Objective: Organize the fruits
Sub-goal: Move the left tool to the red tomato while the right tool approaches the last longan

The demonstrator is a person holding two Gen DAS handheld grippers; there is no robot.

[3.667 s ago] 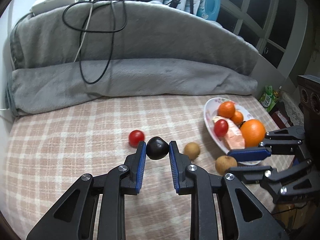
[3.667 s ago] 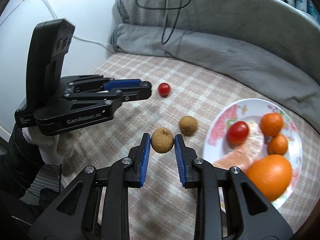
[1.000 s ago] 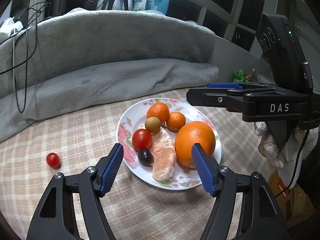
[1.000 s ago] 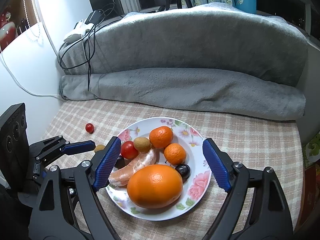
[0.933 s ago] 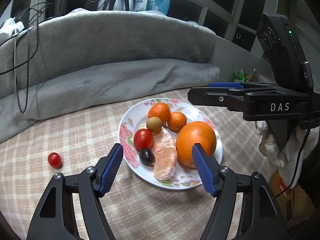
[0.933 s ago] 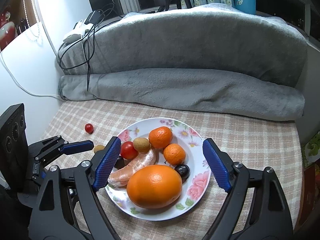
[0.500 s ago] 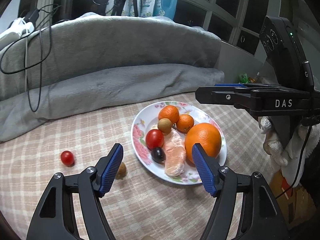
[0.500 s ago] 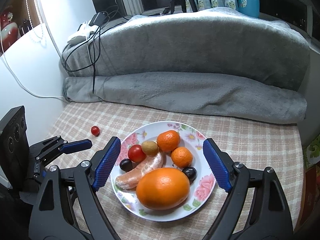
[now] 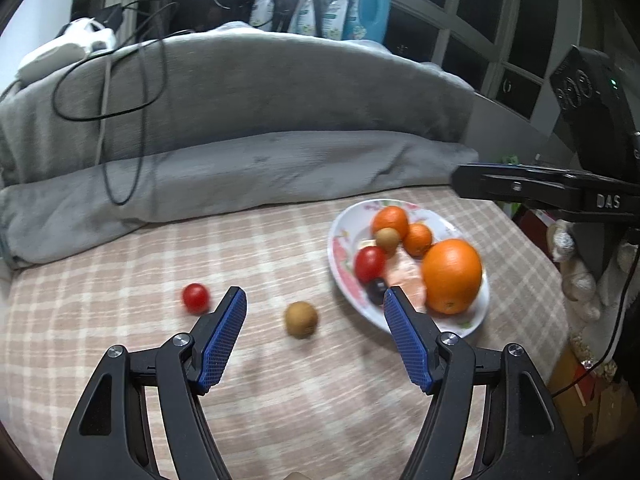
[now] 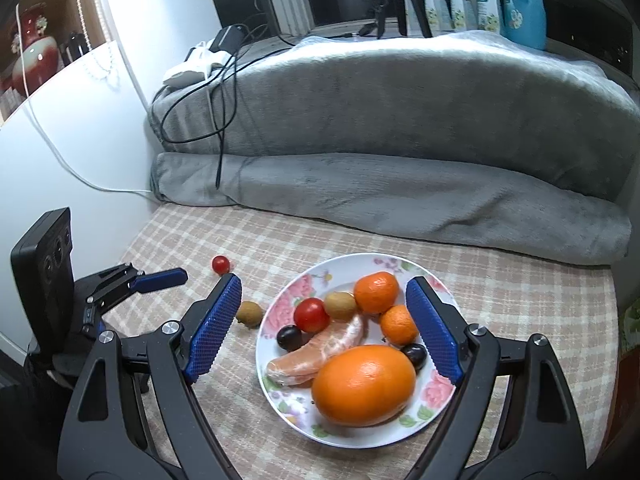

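Note:
A flowered white plate point(image 9: 338, 258) point(image 10: 430, 288) holds a big orange point(image 9: 451, 275) point(image 10: 363, 385), two small oranges, a peeled segment, a red tomato point(image 10: 311, 314), a brown fruit and dark grapes. A brown longan point(image 9: 301, 319) point(image 10: 249, 313) and a small red tomato point(image 9: 195, 298) point(image 10: 221, 264) lie loose on the checked cloth left of the plate. My left gripper point(image 9: 314, 316) is open and empty, above the cloth with the longan between its fingers' line. My right gripper point(image 10: 323, 312) is open and empty over the plate.
A folded grey blanket point(image 9: 240, 172) point(image 10: 400, 192) with black cables runs along the back. A white wall point(image 10: 60, 152) stands at the left. The right gripper's body point(image 9: 560, 192) hangs over the plate's far right side. The cloth's right edge drops off past the plate.
My left gripper has swung left, away from the plate, so the loose longan and tomato now lie ahead of it. My right gripper has drawn back slightly from the plate. Both stay open.

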